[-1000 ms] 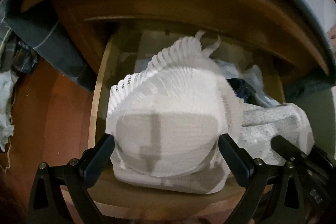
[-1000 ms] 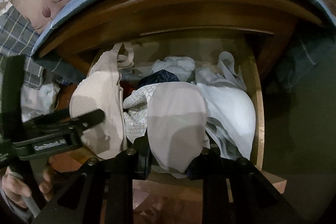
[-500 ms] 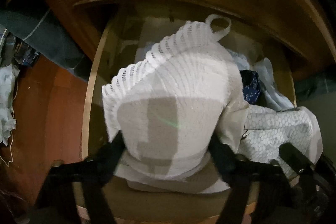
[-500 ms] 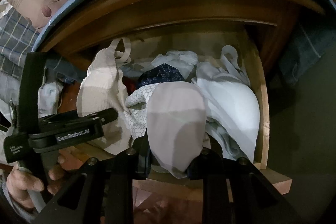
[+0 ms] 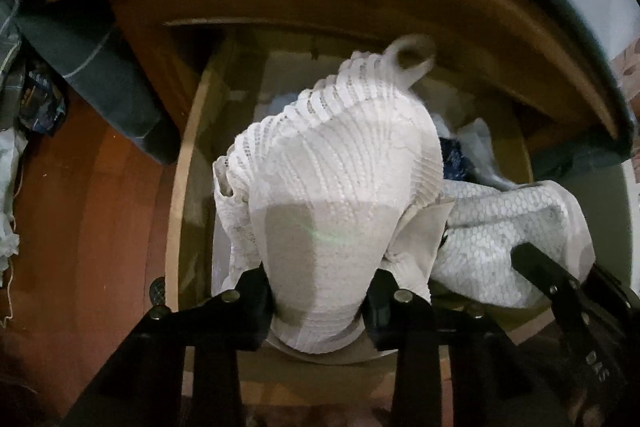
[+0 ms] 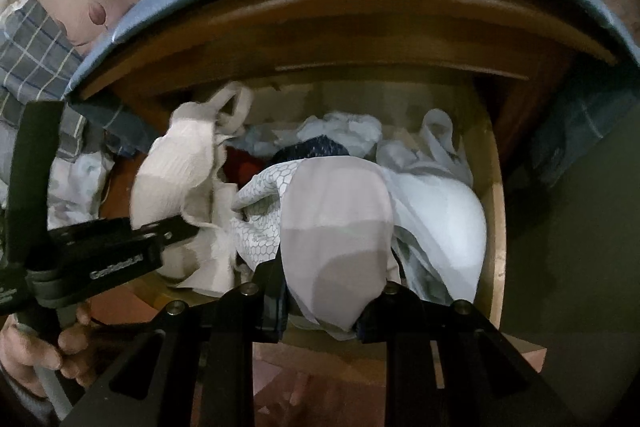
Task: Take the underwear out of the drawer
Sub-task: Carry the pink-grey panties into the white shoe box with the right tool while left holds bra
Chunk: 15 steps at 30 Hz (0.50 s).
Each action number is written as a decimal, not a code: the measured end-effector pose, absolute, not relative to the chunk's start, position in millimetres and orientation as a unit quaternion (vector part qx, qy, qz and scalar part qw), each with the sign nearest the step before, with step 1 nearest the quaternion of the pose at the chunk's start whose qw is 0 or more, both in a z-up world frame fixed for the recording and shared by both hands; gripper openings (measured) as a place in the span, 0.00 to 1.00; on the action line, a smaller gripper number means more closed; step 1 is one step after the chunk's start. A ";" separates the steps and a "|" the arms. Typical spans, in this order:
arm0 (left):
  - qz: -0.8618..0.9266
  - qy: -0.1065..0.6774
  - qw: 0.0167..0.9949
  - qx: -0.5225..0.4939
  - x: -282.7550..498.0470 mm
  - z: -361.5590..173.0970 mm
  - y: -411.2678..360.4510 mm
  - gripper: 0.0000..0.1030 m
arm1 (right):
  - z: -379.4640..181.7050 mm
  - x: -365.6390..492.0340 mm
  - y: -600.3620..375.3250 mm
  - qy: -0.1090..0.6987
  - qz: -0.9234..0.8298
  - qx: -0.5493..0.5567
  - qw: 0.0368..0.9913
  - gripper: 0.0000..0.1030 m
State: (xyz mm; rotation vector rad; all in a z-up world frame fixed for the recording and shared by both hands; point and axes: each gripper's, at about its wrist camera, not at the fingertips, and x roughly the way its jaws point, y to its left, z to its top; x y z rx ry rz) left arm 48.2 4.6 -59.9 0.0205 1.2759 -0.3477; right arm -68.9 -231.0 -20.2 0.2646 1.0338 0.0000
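In the left wrist view, the left gripper (image 5: 320,301) is closing on a white ribbed lace bra cup (image 5: 340,187) running toward upper frame; the right gripper (image 6: 324,301) apparently pinches a pale smooth padded cup (image 6: 336,223).

My tongs, both black

Left tongs (image 6: 176,231) show white lettering; right tongs (image 6: 320,311) have matte arms with round silver screws.

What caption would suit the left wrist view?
Left gripper closing on a white ribbed bra over the open wooden drawer.
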 end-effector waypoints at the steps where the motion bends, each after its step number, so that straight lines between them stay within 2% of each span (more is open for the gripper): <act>1: -0.161 0.586 0.794 0.008 46.9 -56.3 6.1 0.35 | -20.0 -67.8 -232.4 0.492 -0.002 0.126 0.861 0.21; 15: -0.183 0.543 0.819 0.008 33.0 -34.5 25.6 0.35 | 37.5 -87.8 -232.9 0.464 -0.030 0.101 0.880 0.20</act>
